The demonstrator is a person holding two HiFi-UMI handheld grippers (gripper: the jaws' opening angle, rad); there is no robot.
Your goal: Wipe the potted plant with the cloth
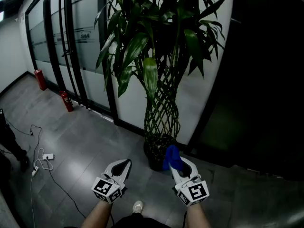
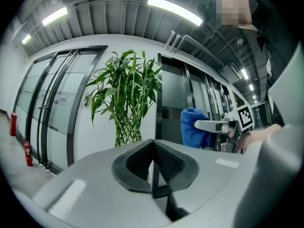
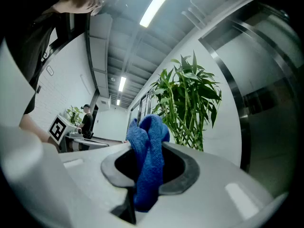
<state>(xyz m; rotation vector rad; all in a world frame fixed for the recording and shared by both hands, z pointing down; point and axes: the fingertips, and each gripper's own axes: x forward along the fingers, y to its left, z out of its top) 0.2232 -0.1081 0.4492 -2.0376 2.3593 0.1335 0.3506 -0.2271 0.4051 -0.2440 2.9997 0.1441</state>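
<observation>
Right gripper (image 1: 176, 163) clenched on bunched blue microfibre cloth (image 1: 172, 156), near base of tall green braided-stem potted plant (image 1: 161, 80), likely poised for wiping leaves. Left gripper (image 1: 126, 162) pinched together, empty, left of plant base, spare.

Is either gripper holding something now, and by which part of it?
The right gripper holds the blue cloth by its bunched middle; folds stick out beyond the jaws. The left gripper is shut on nothing.
</observation>
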